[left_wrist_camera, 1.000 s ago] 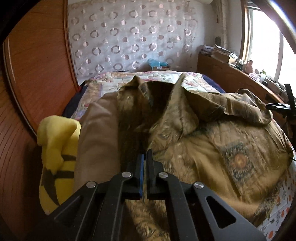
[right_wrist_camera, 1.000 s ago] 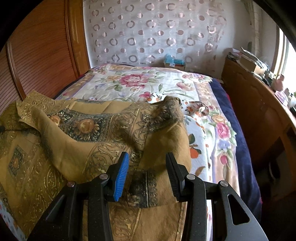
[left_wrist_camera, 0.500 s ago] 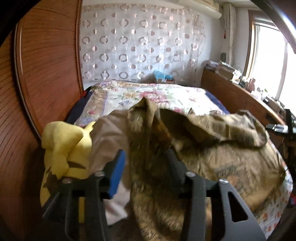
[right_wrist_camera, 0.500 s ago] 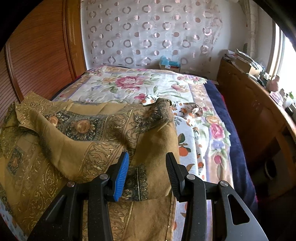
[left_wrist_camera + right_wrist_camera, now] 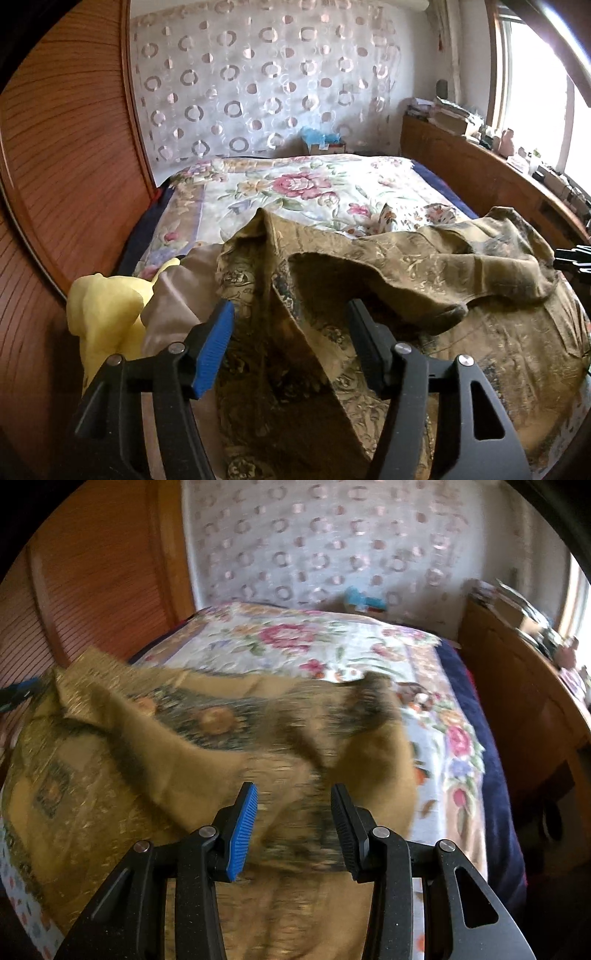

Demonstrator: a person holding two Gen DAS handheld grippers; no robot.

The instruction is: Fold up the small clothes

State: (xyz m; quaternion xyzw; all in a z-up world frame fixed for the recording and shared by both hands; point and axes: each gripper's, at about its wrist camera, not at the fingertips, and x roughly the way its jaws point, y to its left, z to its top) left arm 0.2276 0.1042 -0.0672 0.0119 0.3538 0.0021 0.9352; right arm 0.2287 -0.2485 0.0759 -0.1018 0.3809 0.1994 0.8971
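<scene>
Left wrist view, rumpled gold patterned shirt (image 5: 424,266) on bed, both tongs (image 5: 291,347) parted, gripping nothing.

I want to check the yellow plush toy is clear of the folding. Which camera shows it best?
The left wrist view: the yellow plush toy sits at the lower left, beside the brown patterned garment and partly behind the left gripper. The right wrist view is motion-blurred and shows only the garment, not the toy.

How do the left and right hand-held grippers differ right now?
The left hand-held gripper stands wider; its jaws have just been opening. The right hand-held gripper is narrower. The left view is sharp, the right view motion-blurred. Both sit over the brown patterned shirt with cloth between the jaws, neither visibly pinching it.
</scene>
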